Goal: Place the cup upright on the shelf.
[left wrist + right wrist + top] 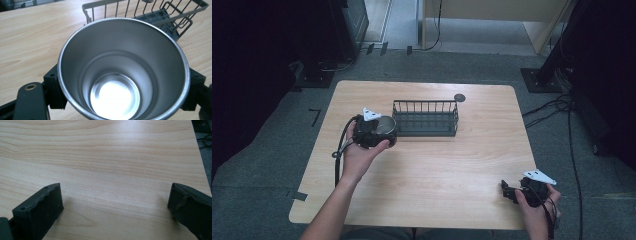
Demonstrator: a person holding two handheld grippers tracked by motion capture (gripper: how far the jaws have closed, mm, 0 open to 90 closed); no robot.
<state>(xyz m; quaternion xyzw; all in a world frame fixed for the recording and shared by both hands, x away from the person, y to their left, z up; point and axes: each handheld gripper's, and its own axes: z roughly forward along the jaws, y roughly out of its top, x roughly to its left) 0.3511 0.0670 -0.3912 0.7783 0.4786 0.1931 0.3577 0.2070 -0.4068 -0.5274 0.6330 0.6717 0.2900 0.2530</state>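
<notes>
Jaws of the left gripper (pixel 379 131) are clamping a steel cup (pixel 122 72) from both sides, just beside the left end of the wire basket (pixel 426 118); jaws of the right gripper (pixel 115 212) are standing wide over bare wooden surface (pixel 107 165) near its right front corner. The cup is looking shiny, tapered, open end up. Left gripper view is showing its inside: nothing in it. High view is showing nothing lying in the basket.
</notes>
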